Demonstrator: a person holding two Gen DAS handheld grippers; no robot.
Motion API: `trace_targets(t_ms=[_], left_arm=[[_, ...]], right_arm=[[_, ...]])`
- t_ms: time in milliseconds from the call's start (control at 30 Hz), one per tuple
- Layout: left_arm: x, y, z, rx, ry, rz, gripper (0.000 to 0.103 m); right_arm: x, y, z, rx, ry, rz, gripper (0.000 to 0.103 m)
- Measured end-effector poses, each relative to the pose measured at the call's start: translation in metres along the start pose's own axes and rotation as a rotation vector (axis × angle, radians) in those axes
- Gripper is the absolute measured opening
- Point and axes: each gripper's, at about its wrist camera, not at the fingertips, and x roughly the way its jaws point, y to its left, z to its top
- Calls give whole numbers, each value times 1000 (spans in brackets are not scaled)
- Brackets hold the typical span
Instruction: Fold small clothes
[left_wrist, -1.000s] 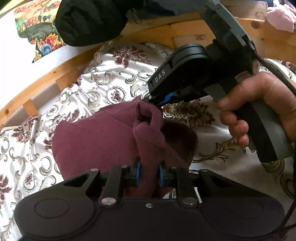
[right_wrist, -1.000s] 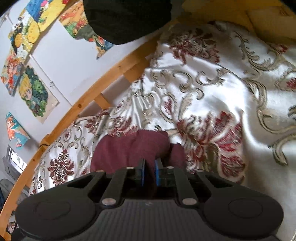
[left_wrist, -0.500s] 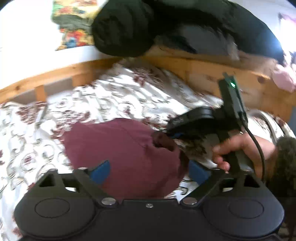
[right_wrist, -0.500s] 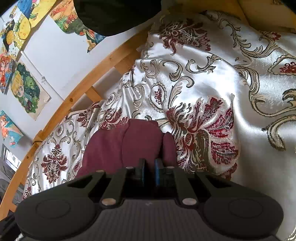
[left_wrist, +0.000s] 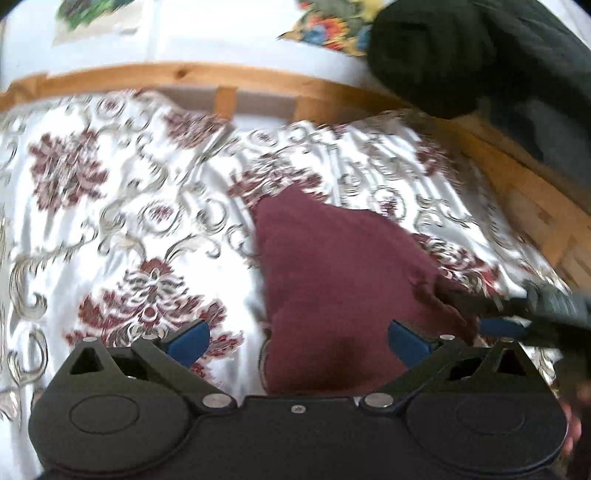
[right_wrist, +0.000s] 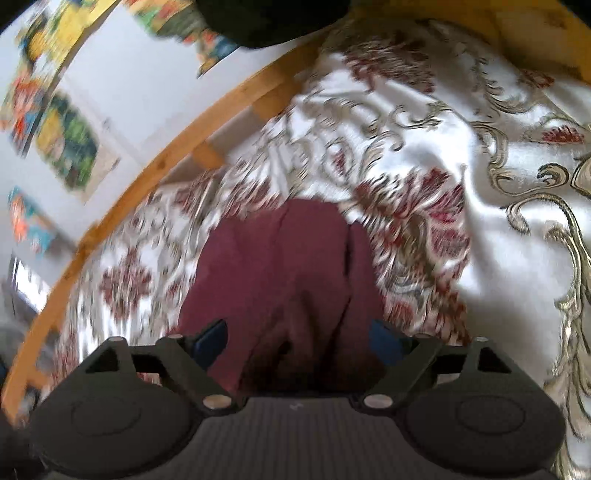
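- The maroon garment (left_wrist: 343, 280) lies in a compact fold on the patterned bedspread (left_wrist: 110, 206), on the near side of the wooden bed rail (left_wrist: 192, 75); it rests there by its own weight, so the fold looks laid down.
- The left gripper (left_wrist: 297, 338) has its fingers (left_wrist: 188, 339) spreading wide, the garment below and between them but untouched.
- The right gripper (right_wrist: 297, 339) is also opening, its fingers (right_wrist: 212, 338) clear of the cloth beneath, probably to let go without dragging the fold.
- Seen from the left wrist, the right gripper sits at the garment's far-from-rail corner.
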Motion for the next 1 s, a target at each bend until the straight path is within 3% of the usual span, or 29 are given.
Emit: trace_targets(t_ms=[167, 300, 367, 500, 700, 833, 1000], left_arm=[[14, 21, 6, -116, 75, 2, 102], [34, 25, 4, -133, 164, -8, 102], [42, 26, -1, -127, 207, -12, 102], [51, 32, -12, -157, 240, -14, 102], [52, 32, -18, -157, 237, -12, 102], [54, 31, -22, -152, 229, -2, 102], [55, 27, -25, -136, 215, 12, 102]], right_arm=[[5, 19, -9, -32, 15, -25, 88], [14, 16, -20, 35, 55, -13, 89], [18, 15, -26, 44, 63, -20, 95], [24, 10, -31, 70, 90, -43, 99], [7, 3, -16, 102, -22, -41, 103], [5, 0, -13, 65, -77, -125, 103], [16, 19, -19, -136, -98, -305, 103]])
